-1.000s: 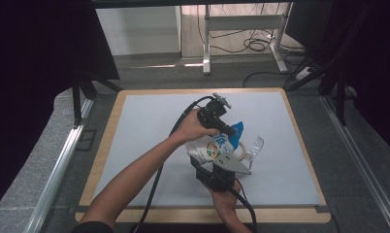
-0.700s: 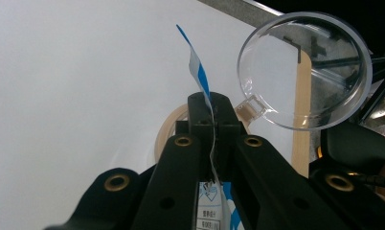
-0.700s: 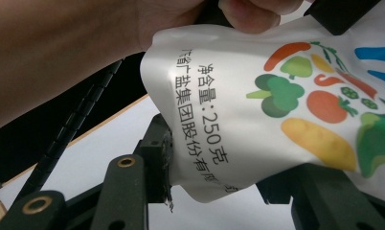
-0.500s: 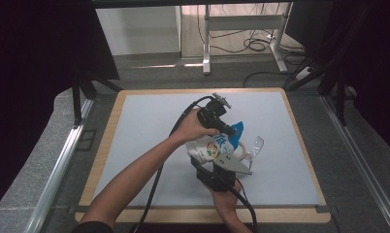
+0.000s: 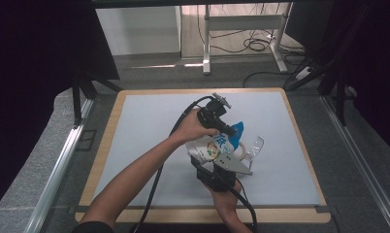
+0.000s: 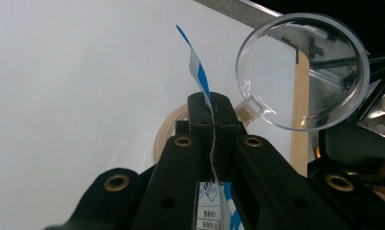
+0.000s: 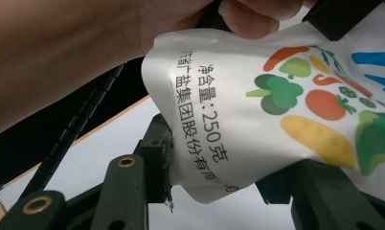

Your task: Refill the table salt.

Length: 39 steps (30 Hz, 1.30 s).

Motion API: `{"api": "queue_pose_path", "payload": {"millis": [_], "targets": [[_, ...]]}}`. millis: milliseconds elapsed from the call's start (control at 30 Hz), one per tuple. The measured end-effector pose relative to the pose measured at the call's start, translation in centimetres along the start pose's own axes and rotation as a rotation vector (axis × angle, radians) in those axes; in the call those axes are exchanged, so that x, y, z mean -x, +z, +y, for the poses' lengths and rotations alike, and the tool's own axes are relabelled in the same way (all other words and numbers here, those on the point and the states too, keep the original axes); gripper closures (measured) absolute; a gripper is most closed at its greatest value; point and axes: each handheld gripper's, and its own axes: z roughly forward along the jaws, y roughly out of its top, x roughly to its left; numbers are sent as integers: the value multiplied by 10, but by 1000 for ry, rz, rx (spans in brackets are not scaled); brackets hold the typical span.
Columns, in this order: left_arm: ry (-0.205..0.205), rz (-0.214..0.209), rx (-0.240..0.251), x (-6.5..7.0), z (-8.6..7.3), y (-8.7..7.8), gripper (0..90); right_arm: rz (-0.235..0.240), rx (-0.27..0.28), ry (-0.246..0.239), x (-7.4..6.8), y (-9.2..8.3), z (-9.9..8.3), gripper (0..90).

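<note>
- The pouch [image 5: 213,146], white with printed vegetables and a blue top edge, is sitting up off the white mat [image 5: 144,126], right at its middle, with both grippers on it.
- The left gripper [image 5: 225,127] is coming at the pouch from the far side, its jaws clamped fully together on the thin blue-and-white top edge [image 6: 200,79], which is sticking up in a strip between them in the left gripper view.
- The right gripper [image 5: 210,162] is working from the near side of the pouch, jaws standing partway apart and pressing on the lower corner of the pouch [image 7: 229,120], which is bulging between them.
- A clear round dish [image 6: 303,72] is lying just past the pouch, on its right side; in the high view it is faint against the mat and hard to outline.
- A tan ring [image 6: 166,132] is peeking out beyond the pouch, most of it hidden behind the left gripper's jaws.
- The person's left hand [image 5: 190,128] is covering much of that gripper's body, and the grey plate on the right gripper is masking the pouch's lower part from above.
</note>
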Motion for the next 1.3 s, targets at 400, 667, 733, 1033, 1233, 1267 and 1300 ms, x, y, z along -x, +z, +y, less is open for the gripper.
{"api": "queue_pose_path", "payload": {"millis": [400,667,733,1033,1233,1267,1300], "targets": [[-1,-1,1,-1,0,1,900,-2,2,-2,1,0,0,555],[-2,-1,1,0,0,1,899,2,8,-2,1,-1,1,556],[-3,-1,1,0,0,1,899,2,8,-1,1,-1,1,557],[-3,-1,-4,-1,0,1,899,3,9,-1,1,-1,1,558],[-5,-2,-8,-2,0,2,899,3,11,1,1,-1,1,558],[-5,-2,-8,-2,0,2,899,3,11,1,1,-1,1,558],[-5,-2,-8,-1,0,2,899,3,11,1,1,-1,1,558]]}}
